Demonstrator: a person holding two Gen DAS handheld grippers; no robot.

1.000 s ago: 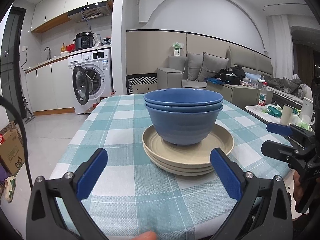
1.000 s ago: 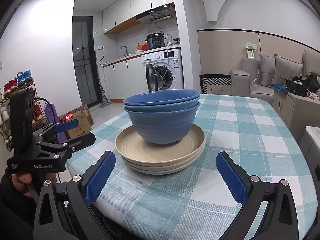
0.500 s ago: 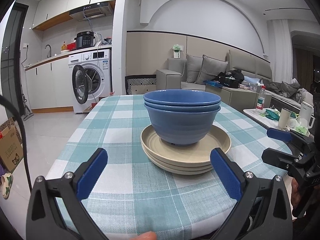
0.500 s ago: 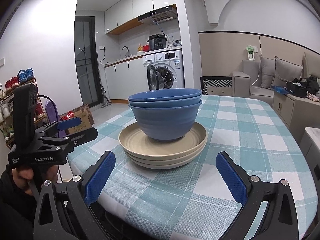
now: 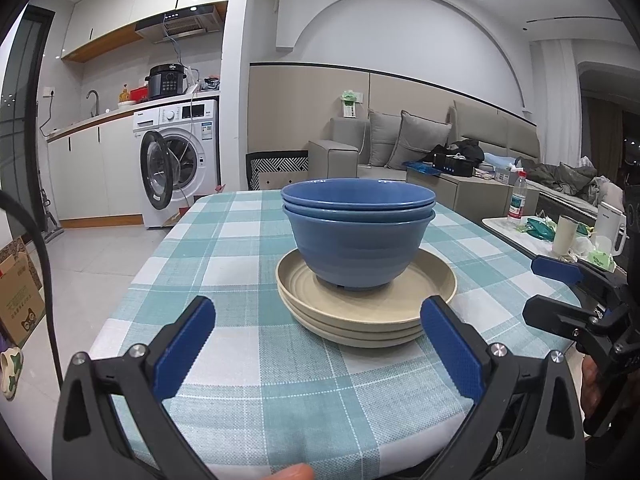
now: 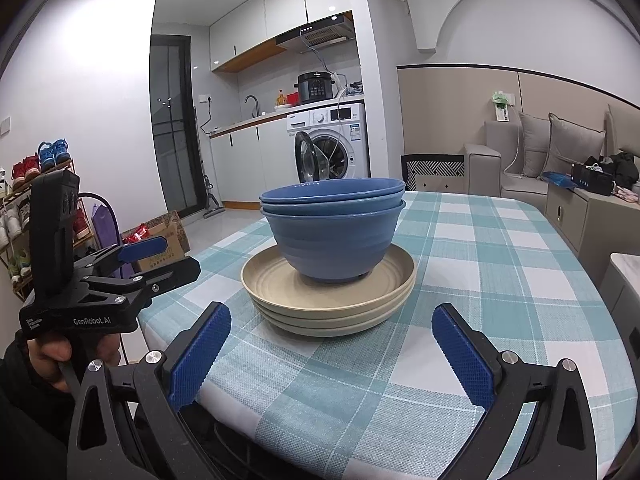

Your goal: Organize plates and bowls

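Two nested blue bowls (image 5: 356, 236) (image 6: 332, 232) stand on a stack of three beige plates (image 5: 360, 312) (image 6: 332, 300) near the front of a table with a teal checked cloth (image 5: 240, 248) (image 6: 500, 248). My left gripper (image 5: 316, 348) is open, held back from the stack at the table's near edge, nothing between its blue pads. My right gripper (image 6: 330, 354) is open too, empty, facing the stack from the other side. Each gripper shows in the other's view, the right gripper (image 5: 560, 288) at the right and the left gripper (image 6: 156, 256) at the left.
A washing machine (image 5: 180, 160) with its door open stands behind the table, a kitchen counter beside it. A sofa (image 5: 420, 144) and a low table with a bottle (image 5: 518, 196) and cups lie to the right. Cardboard boxes (image 6: 164, 236) and a shoe rack (image 6: 24, 200) stand on the left.
Both grippers have drawn back and sunk lower, so the stack looks farther off and more side-on. Bowls and plates have not moved. Both grippers stay open.
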